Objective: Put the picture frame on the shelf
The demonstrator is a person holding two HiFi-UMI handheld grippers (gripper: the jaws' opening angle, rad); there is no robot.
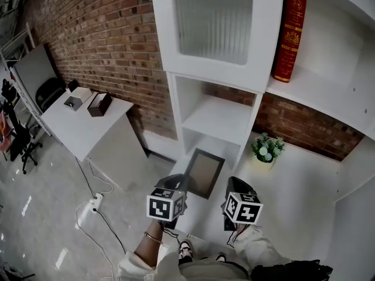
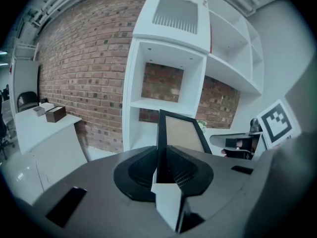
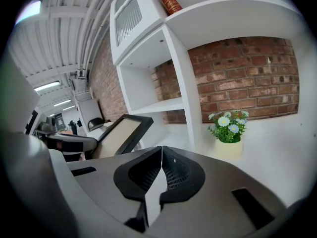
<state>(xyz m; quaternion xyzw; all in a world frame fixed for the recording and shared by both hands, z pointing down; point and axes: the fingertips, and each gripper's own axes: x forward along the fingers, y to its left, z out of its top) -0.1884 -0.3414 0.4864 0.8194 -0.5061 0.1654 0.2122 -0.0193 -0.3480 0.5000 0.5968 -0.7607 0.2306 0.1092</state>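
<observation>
We see a picture frame (image 1: pixel 203 171) with a black border around a plain tan panel. The shelf (image 1: pixel 220 119) is white, and so is the tabletop (image 1: pixel 304 174). The brick wall (image 1: pixel 94 34) behind is reddish brown with pale mortar lines. The book (image 1: pixel 291 34) is deep red with gold ornament. The plant (image 1: pixel 267 147) has green leaves and white and pale blue flowers in a cream pot (image 3: pixel 229 148). The left gripper (image 2: pixel 162 155) and right gripper (image 3: pixel 161 152) are grey with black ribbed pads and black-and-white marker cubes.
</observation>
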